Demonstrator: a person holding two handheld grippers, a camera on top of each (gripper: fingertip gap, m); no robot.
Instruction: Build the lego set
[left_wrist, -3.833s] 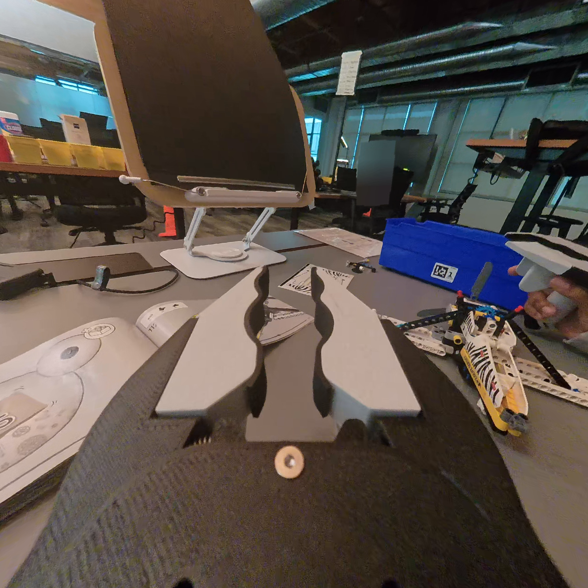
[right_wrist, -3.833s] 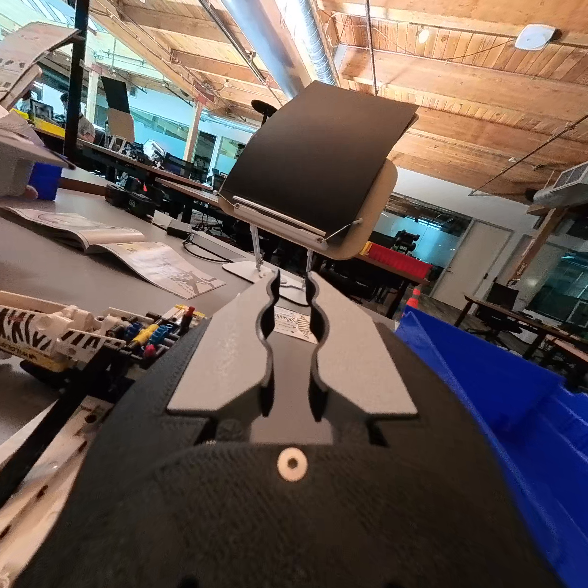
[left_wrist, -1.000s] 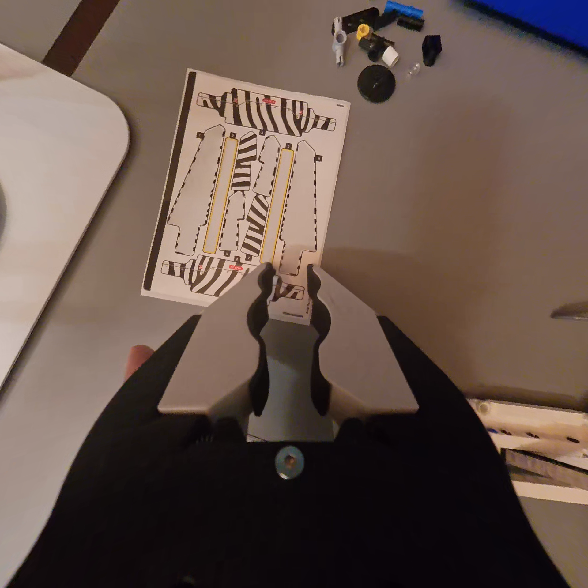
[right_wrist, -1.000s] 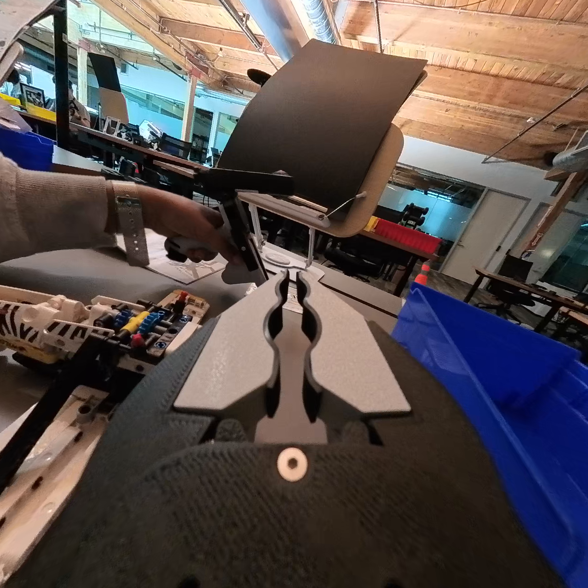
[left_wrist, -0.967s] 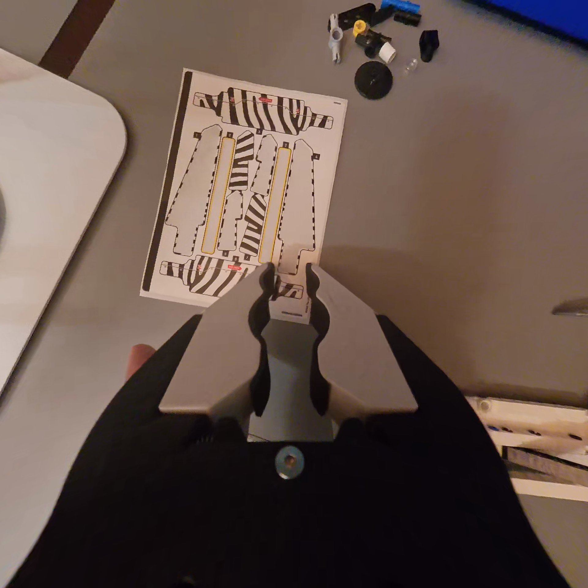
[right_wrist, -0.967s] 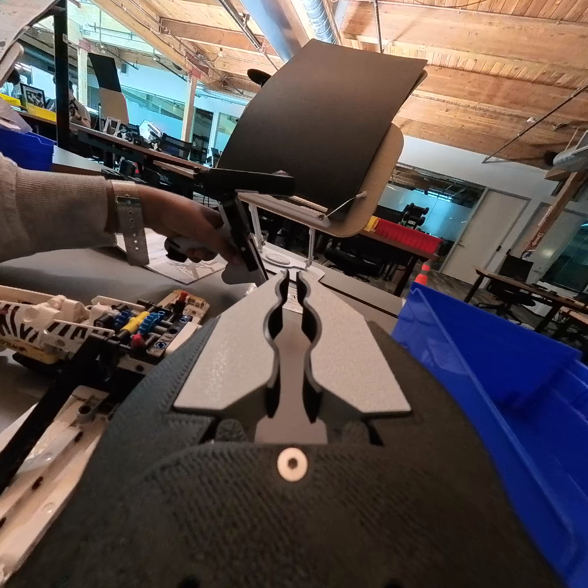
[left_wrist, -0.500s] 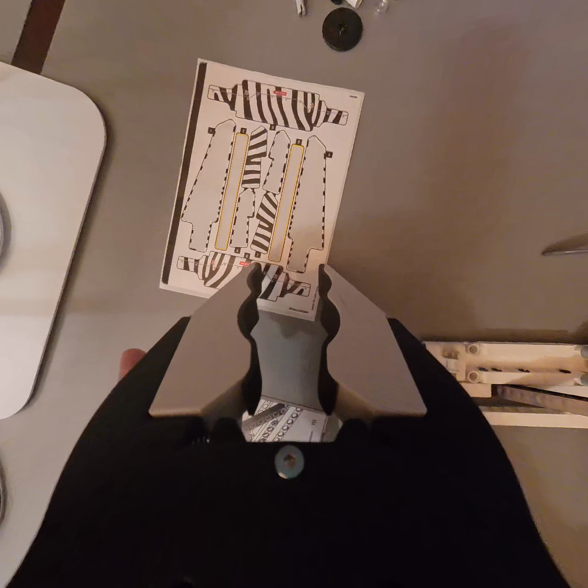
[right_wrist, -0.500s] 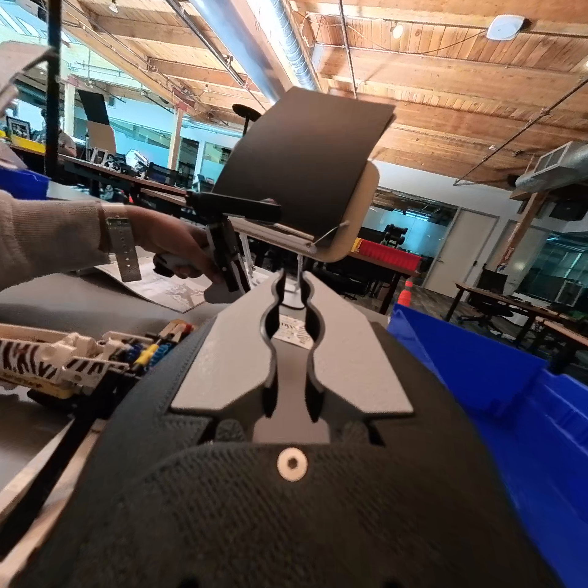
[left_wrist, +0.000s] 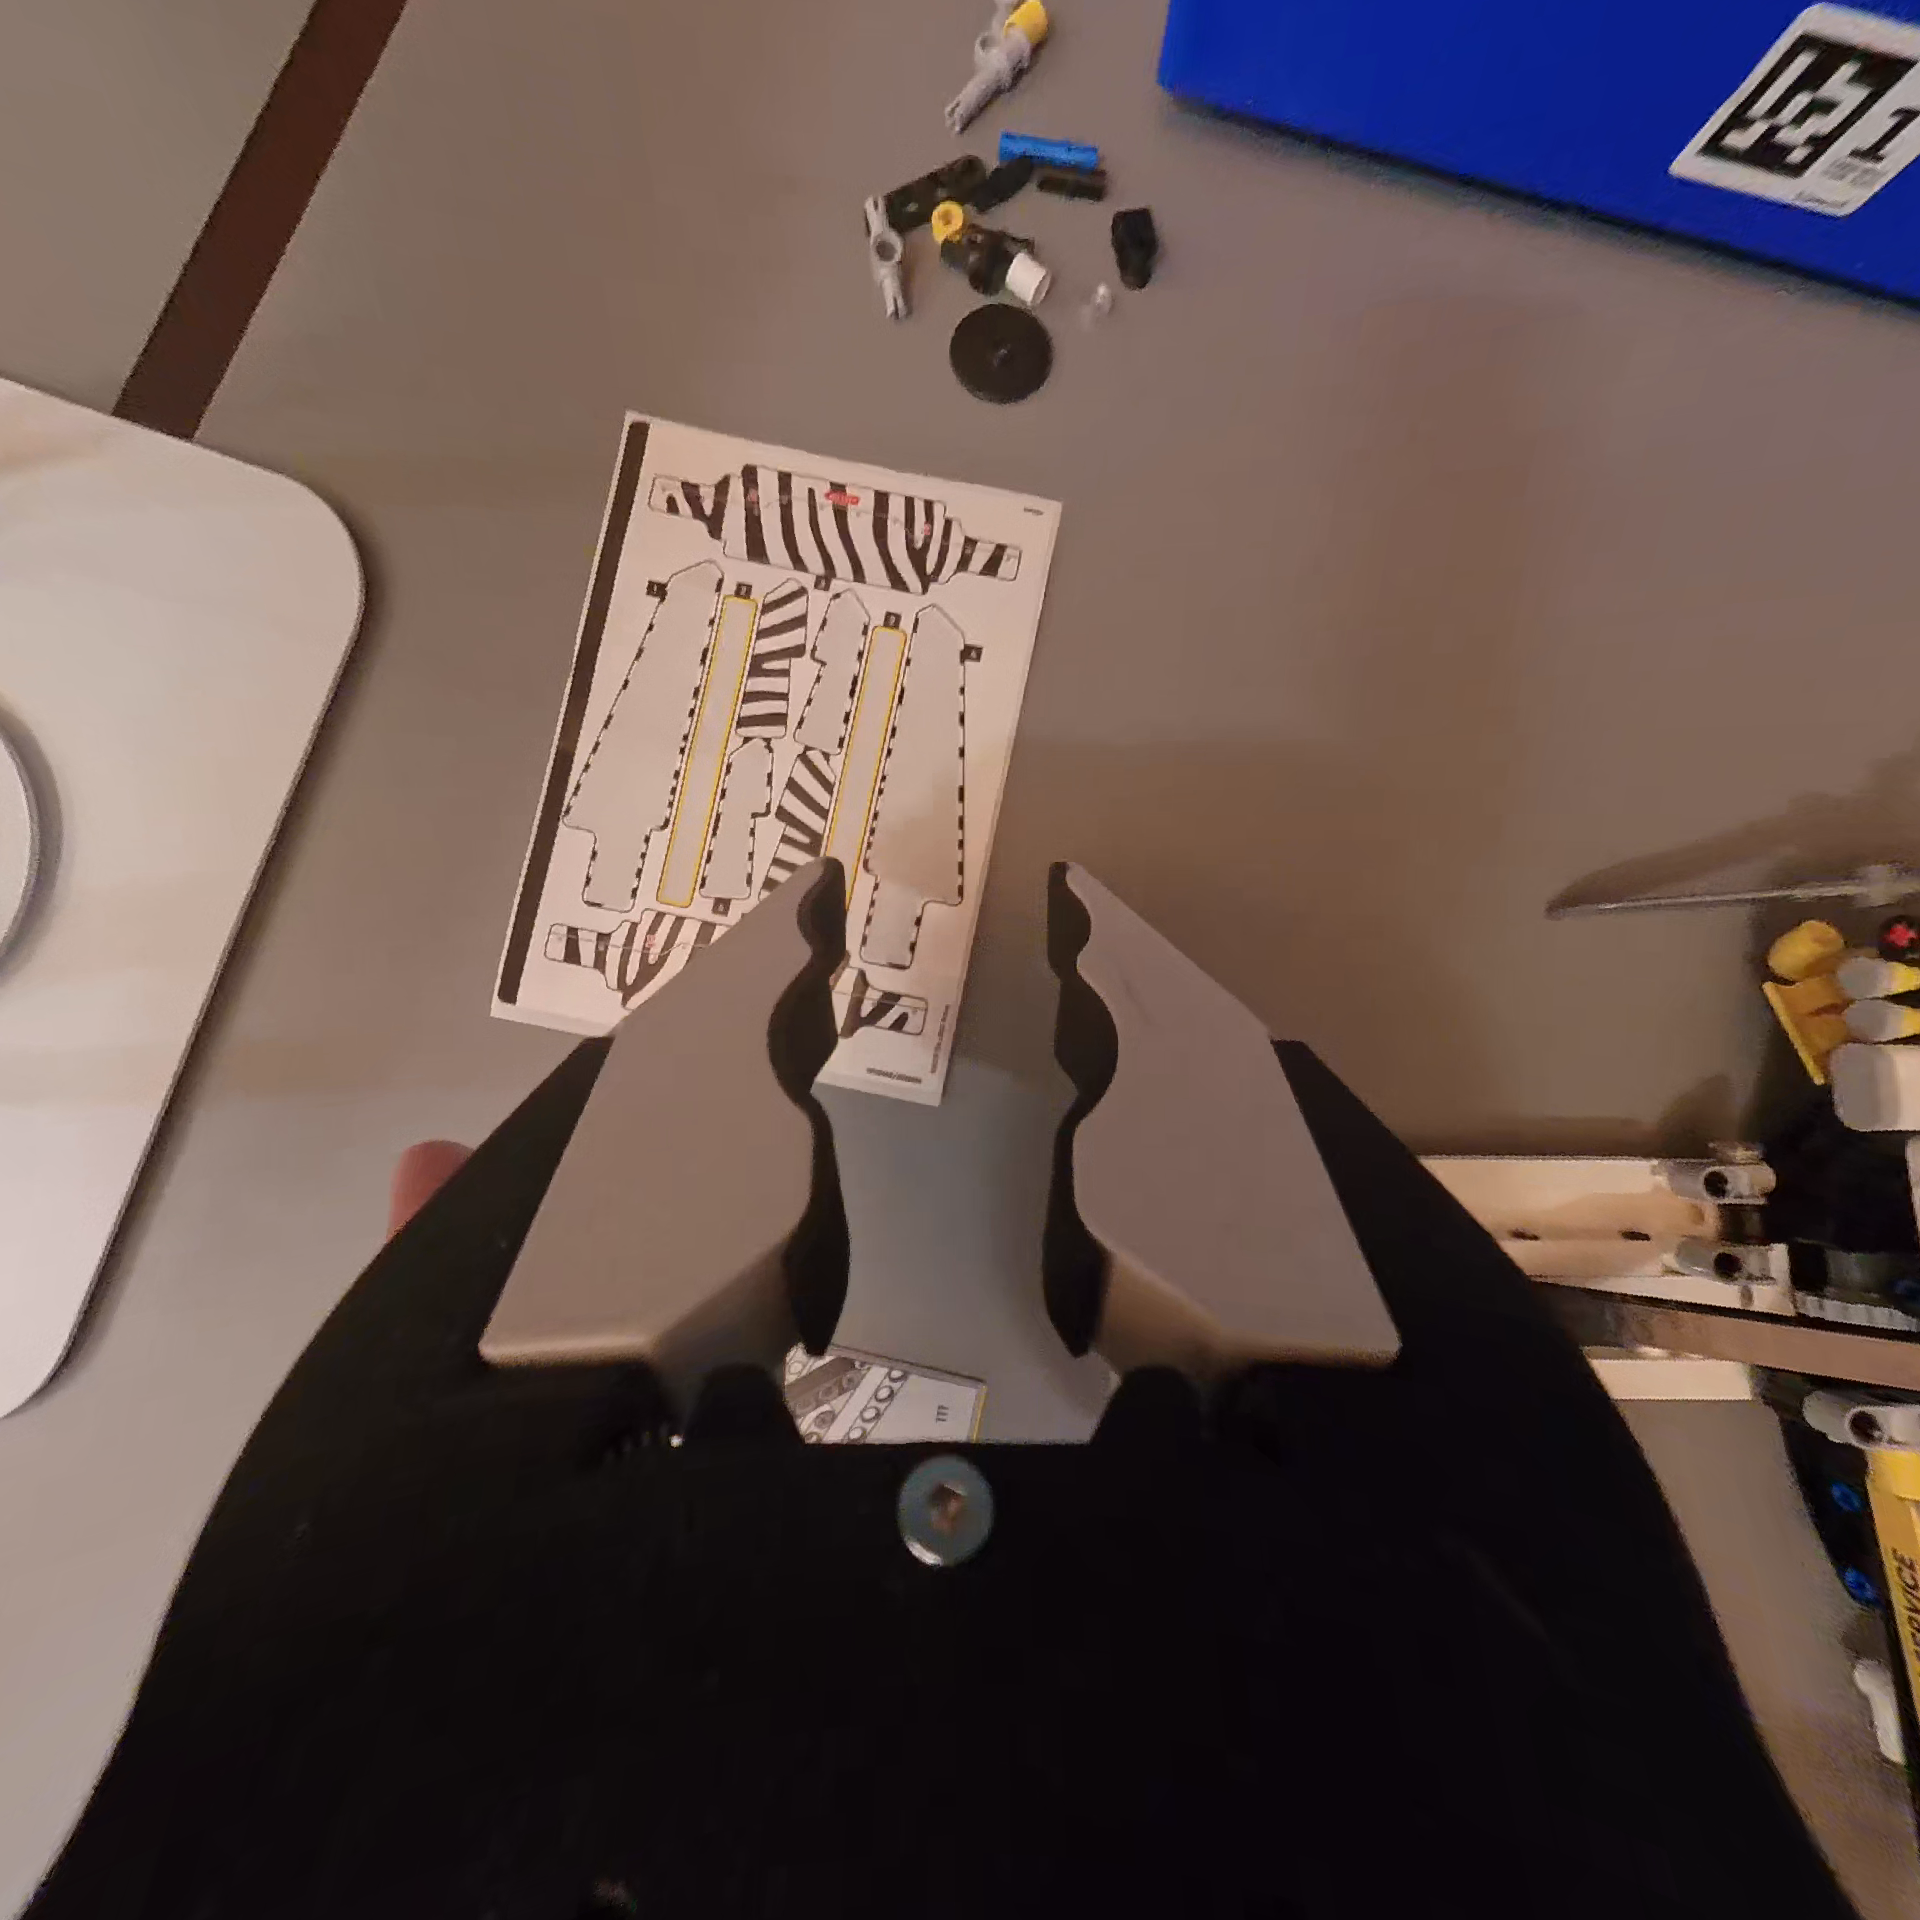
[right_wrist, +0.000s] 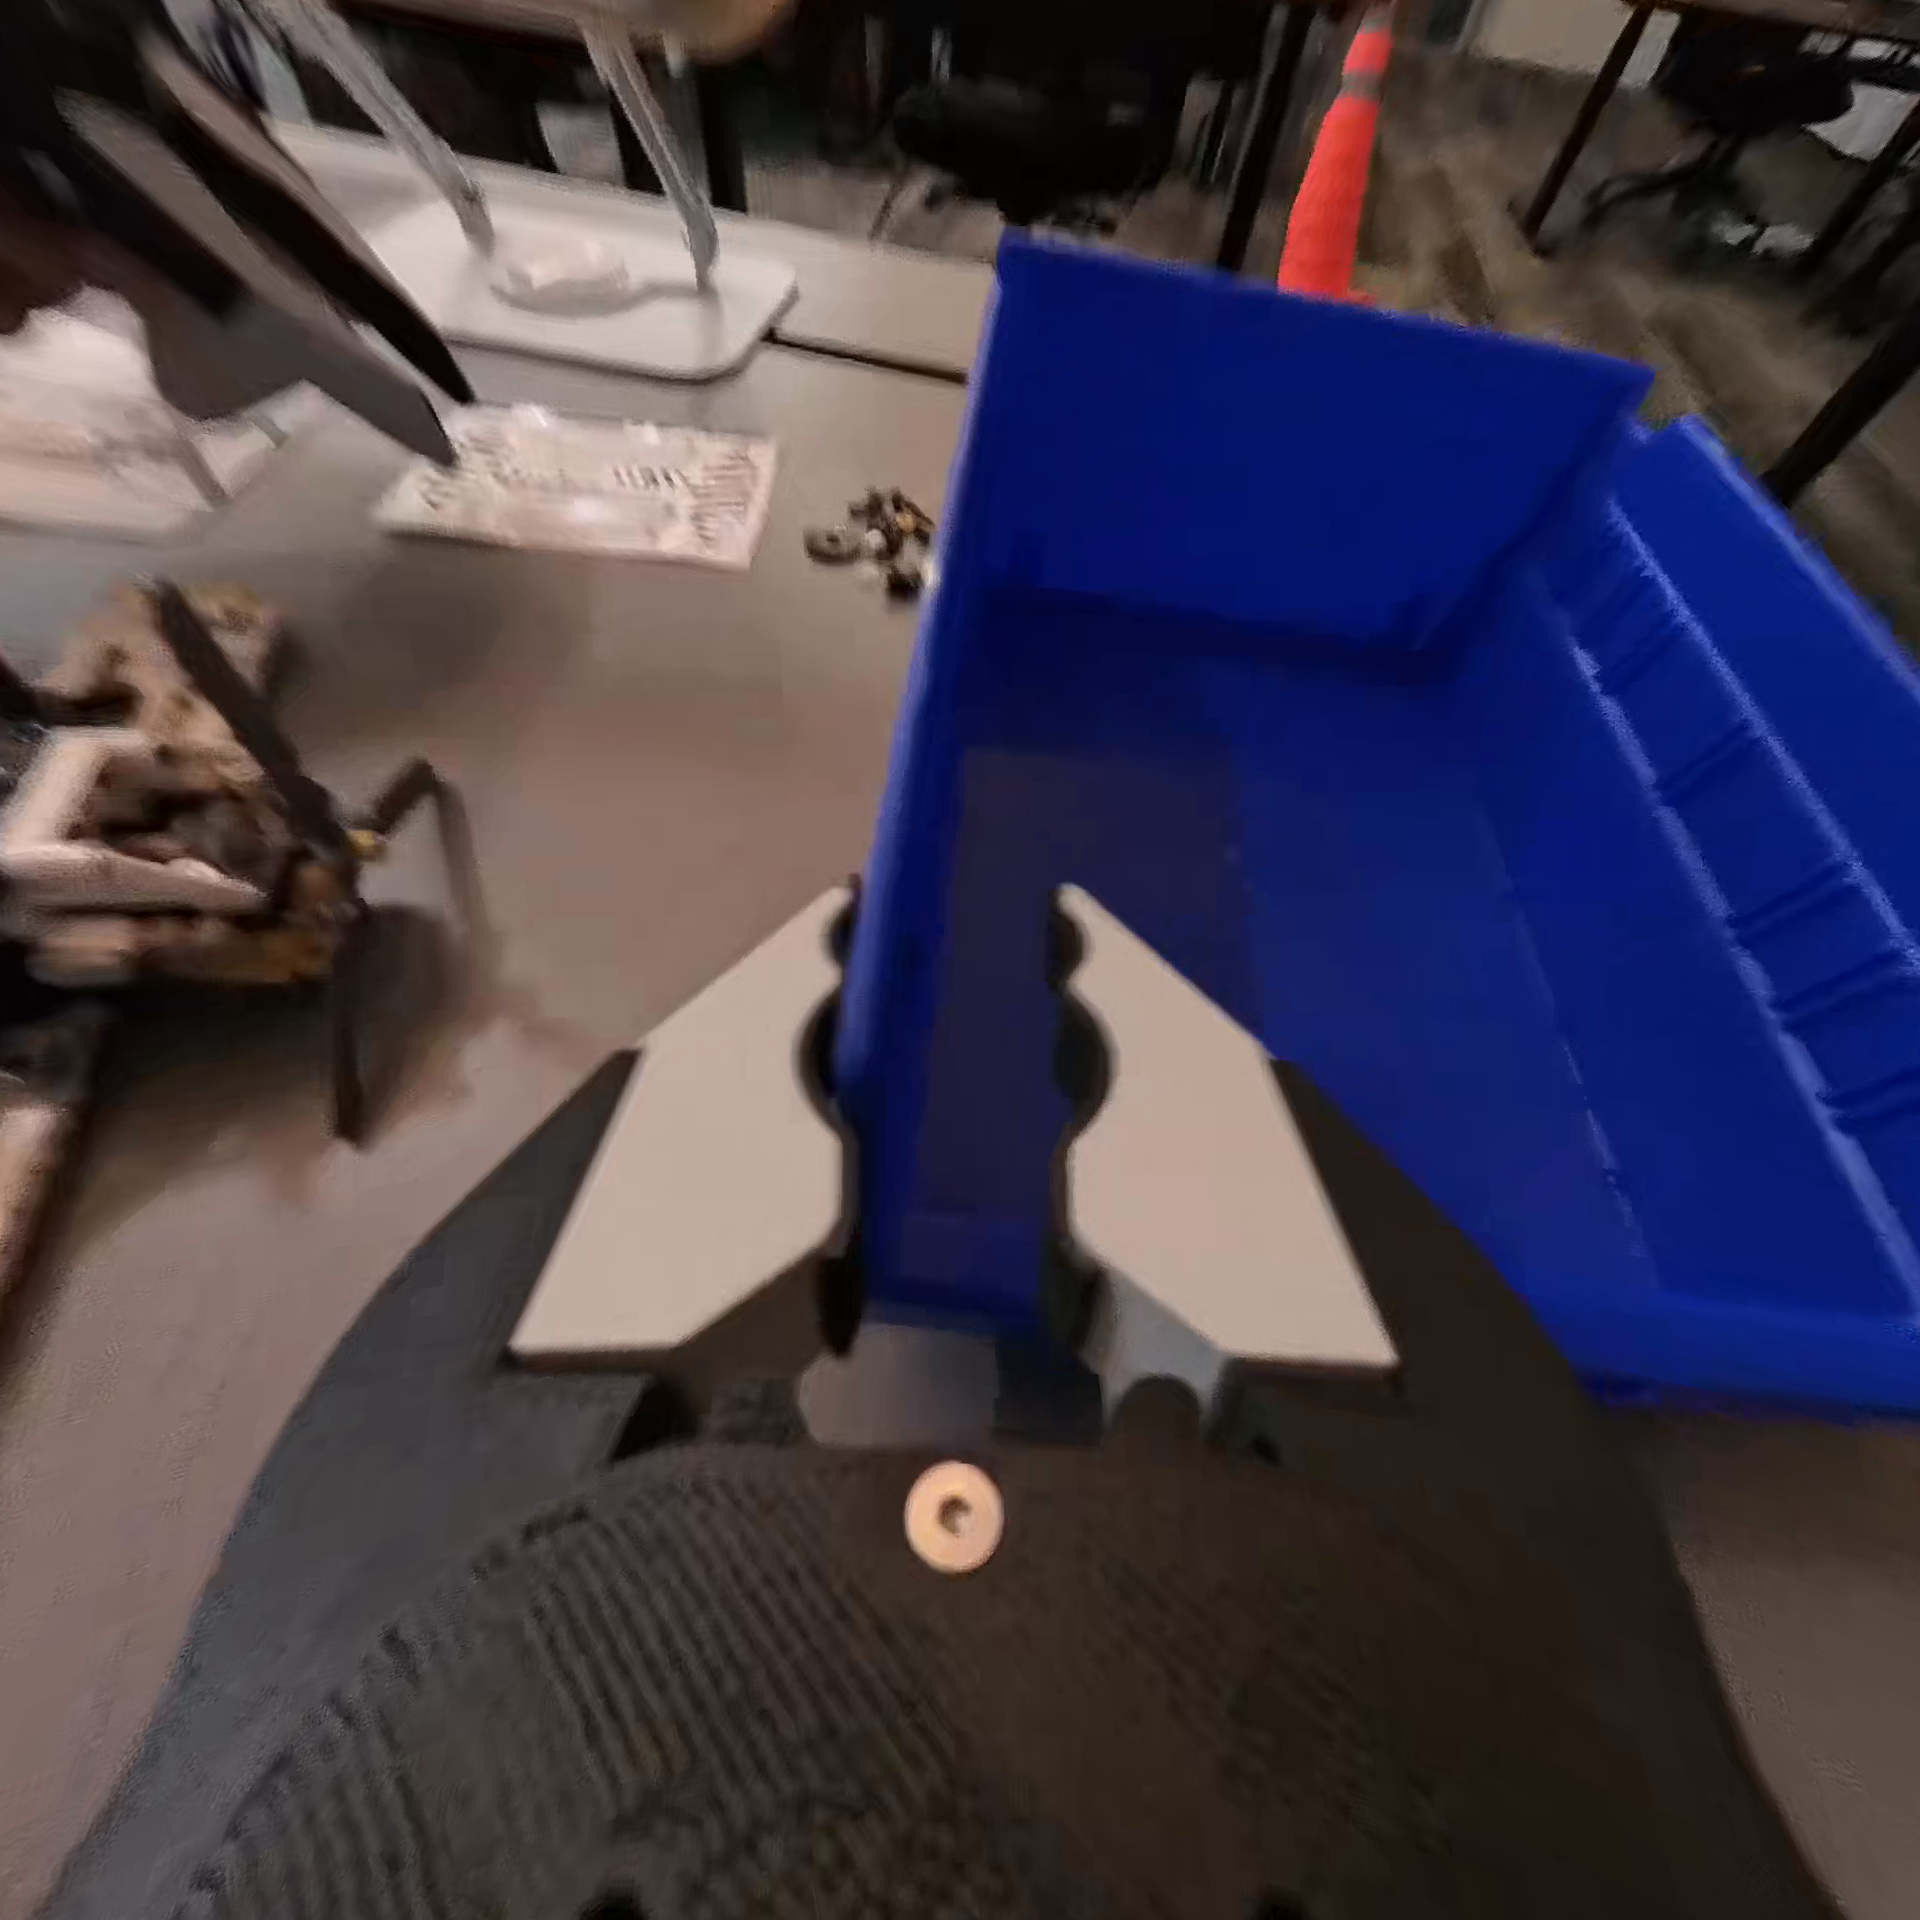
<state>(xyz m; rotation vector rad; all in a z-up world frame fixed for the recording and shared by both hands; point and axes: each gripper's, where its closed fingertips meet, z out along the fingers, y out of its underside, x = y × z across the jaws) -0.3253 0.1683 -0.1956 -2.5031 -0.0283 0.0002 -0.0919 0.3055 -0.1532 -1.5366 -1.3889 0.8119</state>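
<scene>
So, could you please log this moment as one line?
left gripper: open, above sticker sheet | right gripper: open, over blue bin | model: on table

My right gripper (right_wrist: 951, 904) is spread wide, its fingers (right_wrist: 727, 1122) either side of the near left wall of the blue bin (right_wrist: 1351, 831) on the desk (right_wrist: 623, 727). Left of it the blurred lego model (right_wrist: 177, 831) sits; loose pieces (right_wrist: 873, 535) and a sticker sheet (right_wrist: 592, 488) lie farther back.

A grey tabletop (left_wrist: 1351, 623); beyond it, an orange cone (right_wrist: 1340, 177) on dim flooring.
</scene>
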